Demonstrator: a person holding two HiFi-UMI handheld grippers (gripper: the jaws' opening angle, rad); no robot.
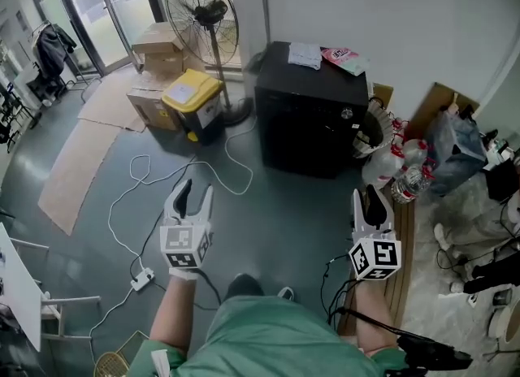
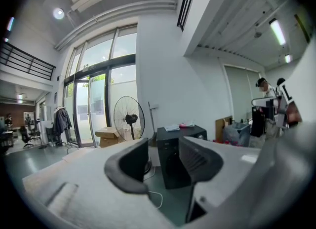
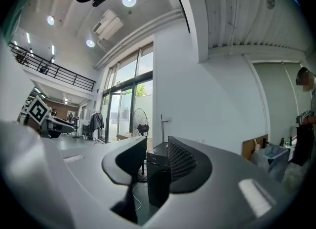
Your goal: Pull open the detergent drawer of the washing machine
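Both grippers empty, well short of the washing machine.

Nearest, the left gripper (image 1: 197, 192) hangs over the grey floor (image 1: 284, 221), claw released, jaws a little apart with nothing between them; the left gripper view shows the same gap. To its right, the right gripper (image 1: 371, 198) has its jaws narrowly parted, also holding nothing. A white cable (image 1: 130, 205) loops over the floor just beyond, running to a power strip (image 1: 142, 279) at near left. Farther on, the black washing machine (image 1: 309, 119) stands by the far wall, well apart from both grippers, with papers (image 1: 306, 54) on top; its detergent drawer cannot be made out. A yellow-lidded bin (image 1: 193, 97) and a standing fan (image 1: 203, 14) are to its left.
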